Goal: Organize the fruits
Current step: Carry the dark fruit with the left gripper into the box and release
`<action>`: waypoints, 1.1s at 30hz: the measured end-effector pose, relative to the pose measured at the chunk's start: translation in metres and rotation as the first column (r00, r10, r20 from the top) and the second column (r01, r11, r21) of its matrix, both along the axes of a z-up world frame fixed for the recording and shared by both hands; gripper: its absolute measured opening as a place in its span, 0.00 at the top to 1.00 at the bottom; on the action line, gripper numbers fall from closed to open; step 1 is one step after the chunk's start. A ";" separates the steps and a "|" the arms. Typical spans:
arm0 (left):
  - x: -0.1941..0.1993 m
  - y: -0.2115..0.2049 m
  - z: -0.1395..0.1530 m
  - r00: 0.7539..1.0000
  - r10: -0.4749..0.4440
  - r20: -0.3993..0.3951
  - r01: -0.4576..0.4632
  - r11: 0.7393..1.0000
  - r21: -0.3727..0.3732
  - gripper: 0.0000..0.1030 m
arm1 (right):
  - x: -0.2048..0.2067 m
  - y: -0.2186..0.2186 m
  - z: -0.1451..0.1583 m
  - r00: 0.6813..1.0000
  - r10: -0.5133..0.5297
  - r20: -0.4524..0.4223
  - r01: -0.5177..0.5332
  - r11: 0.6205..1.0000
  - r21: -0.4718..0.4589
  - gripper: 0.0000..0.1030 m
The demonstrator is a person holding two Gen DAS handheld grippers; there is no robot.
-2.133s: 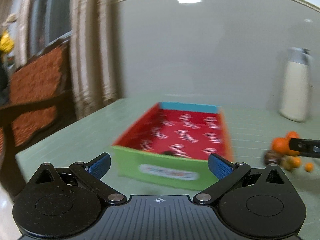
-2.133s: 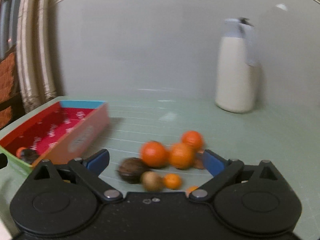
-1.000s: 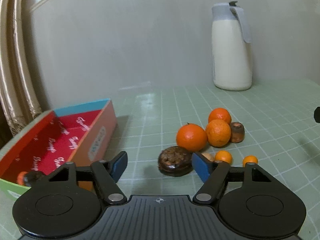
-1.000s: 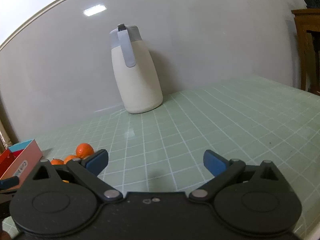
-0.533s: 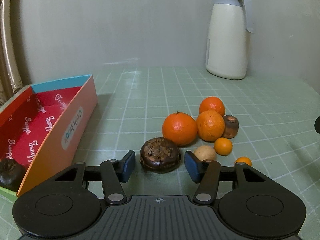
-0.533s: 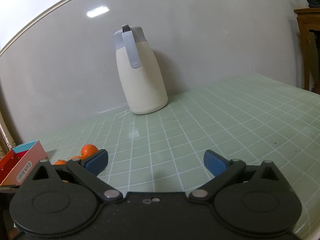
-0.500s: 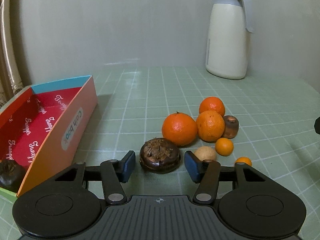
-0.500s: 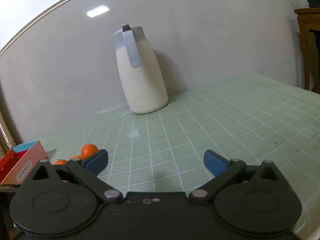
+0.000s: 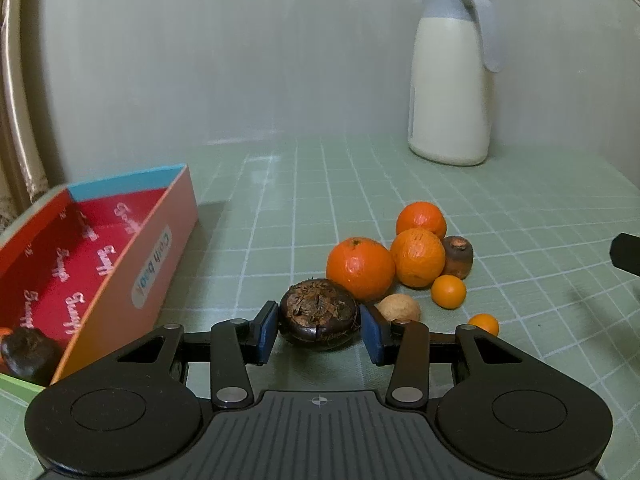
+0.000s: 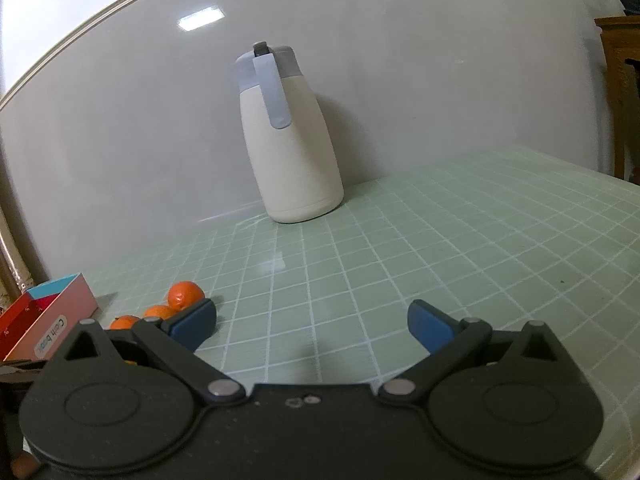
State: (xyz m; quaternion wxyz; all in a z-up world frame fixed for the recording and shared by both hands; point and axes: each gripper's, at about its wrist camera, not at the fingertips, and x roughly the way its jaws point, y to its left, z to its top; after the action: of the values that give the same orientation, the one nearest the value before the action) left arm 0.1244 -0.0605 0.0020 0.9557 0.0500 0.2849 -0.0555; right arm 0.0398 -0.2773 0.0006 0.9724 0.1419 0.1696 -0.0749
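In the left wrist view my left gripper [image 9: 319, 328] is shut on a dark brown round fruit [image 9: 318, 313] that rests on the green tiled table [image 9: 280, 208]. Behind it lie three oranges [image 9: 360, 268], a brown fruit [image 9: 457, 257], a tan nut-like fruit [image 9: 399, 309] and two small orange fruits [image 9: 448, 291]. A red-lined box [image 9: 92, 256] stands at the left with a dark fruit [image 9: 28, 354] inside. My right gripper [image 10: 312, 326] is open and empty above the table, right of the oranges [image 10: 185, 294].
A cream thermos jug [image 9: 450, 88] with a grey lid stands at the back by the wall; it also shows in the right wrist view [image 10: 292, 140]. The box's end [image 10: 52, 320] shows at left. Wooden furniture [image 10: 624, 100] stands at the far right.
My left gripper swung from the box to the fruit pile, moved in around the dark brown fruit and closed its pads on it. My right gripper turned away toward the jug and stayed open.
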 end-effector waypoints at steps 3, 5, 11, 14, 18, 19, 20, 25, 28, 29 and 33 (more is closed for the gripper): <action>-0.006 0.002 0.005 1.000 0.000 0.030 -0.001 1.000 0.008 0.57 | 0.000 0.002 0.000 1.000 0.002 0.004 -0.002 1.000 -0.006 0.01; -0.009 0.004 0.006 0.999 0.005 0.047 -0.005 1.000 0.016 0.57 | -0.001 0.004 -0.001 1.000 0.003 0.005 -0.003 1.000 -0.009 0.01; -0.018 0.009 0.012 0.997 -0.013 0.073 0.012 1.000 0.015 0.57 | 0.000 0.007 -0.002 1.000 0.010 0.001 -0.010 1.000 -0.015 0.01; -0.025 0.011 0.016 0.995 -0.024 0.094 0.023 1.000 0.011 0.57 | 0.002 0.009 -0.002 1.000 0.012 -0.001 -0.012 1.000 -0.013 0.01; -0.034 0.018 0.022 0.991 -0.020 0.133 0.019 1.000 0.010 0.57 | 0.005 0.014 -0.003 1.000 0.022 -0.003 -0.022 1.000 -0.016 0.01; -0.036 0.021 0.023 0.990 -0.013 0.142 0.012 1.000 0.008 0.57 | 0.005 0.015 -0.003 1.000 0.025 -0.003 -0.025 1.000 -0.019 0.01; -0.037 0.024 0.025 0.989 -0.005 0.149 0.004 1.000 0.005 0.57 | 0.005 0.017 -0.003 1.000 0.029 -0.002 -0.029 0.999 -0.022 0.01; -0.043 0.047 0.035 0.977 0.067 0.200 -0.065 0.998 -0.019 0.57 | 0.008 0.027 -0.004 0.999 0.050 -0.005 -0.050 0.998 -0.034 0.01; -0.044 0.061 0.039 0.972 0.113 0.208 -0.109 0.994 -0.028 0.57 | 0.010 0.035 -0.004 0.998 0.065 -0.004 -0.065 0.997 -0.039 0.01; -0.044 0.067 0.040 0.969 0.130 0.210 -0.126 0.992 -0.031 0.57 | 0.010 0.038 -0.004 0.997 0.072 -0.004 -0.072 0.997 -0.040 0.01; -0.041 0.088 0.041 0.960 0.197 0.201 -0.194 0.980 -0.035 0.57 | 0.012 0.050 -0.002 0.995 0.101 0.001 -0.101 0.994 -0.045 0.01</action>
State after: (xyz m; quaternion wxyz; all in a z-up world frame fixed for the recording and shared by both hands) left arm 0.0835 0.0272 0.0433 0.9809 0.0197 0.1888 0.0424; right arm 0.0517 -0.2277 -0.0018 0.9782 0.1112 0.1732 -0.0291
